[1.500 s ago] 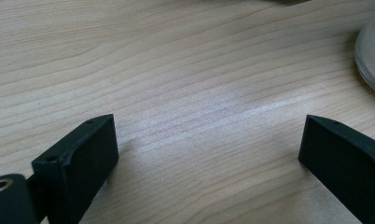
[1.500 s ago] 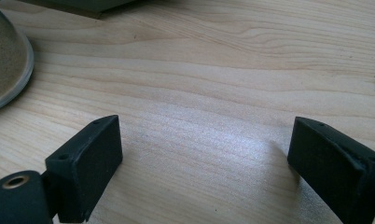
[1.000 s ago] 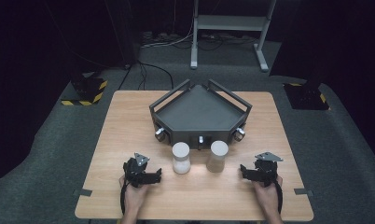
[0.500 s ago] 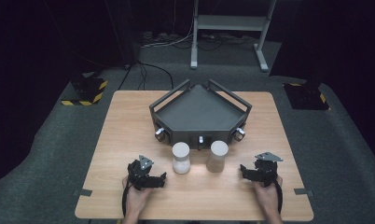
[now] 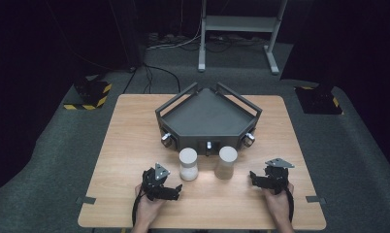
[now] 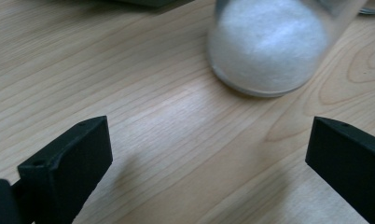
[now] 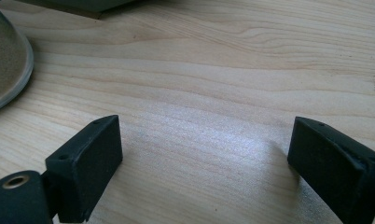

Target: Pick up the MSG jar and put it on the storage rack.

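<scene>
Two jars stand side by side on the wooden table [image 5: 135,141], just in front of a dark grey tray. The left jar [image 5: 188,164] holds white powder and has a white lid; in the left gripper view this jar [image 6: 267,46] is close ahead and to the right. The right jar [image 5: 226,162] holds a beige powder; its edge [image 7: 6,60] shows at far left in the right gripper view. My left gripper [image 5: 170,190] is open, near the white jar's lower left. My right gripper [image 5: 255,177] is open to the right of the beige jar. Both hold nothing.
The dark grey tray [image 5: 207,116], angular with raised handles and knobs on its front, sits at the table's centre back. Beyond the table are a dark floor, cables, a metal stand [image 5: 236,29] and yellow-black striped bases [image 5: 89,94].
My left gripper has moved right and a little forward toward the white jar. The right gripper has stayed where it was.
</scene>
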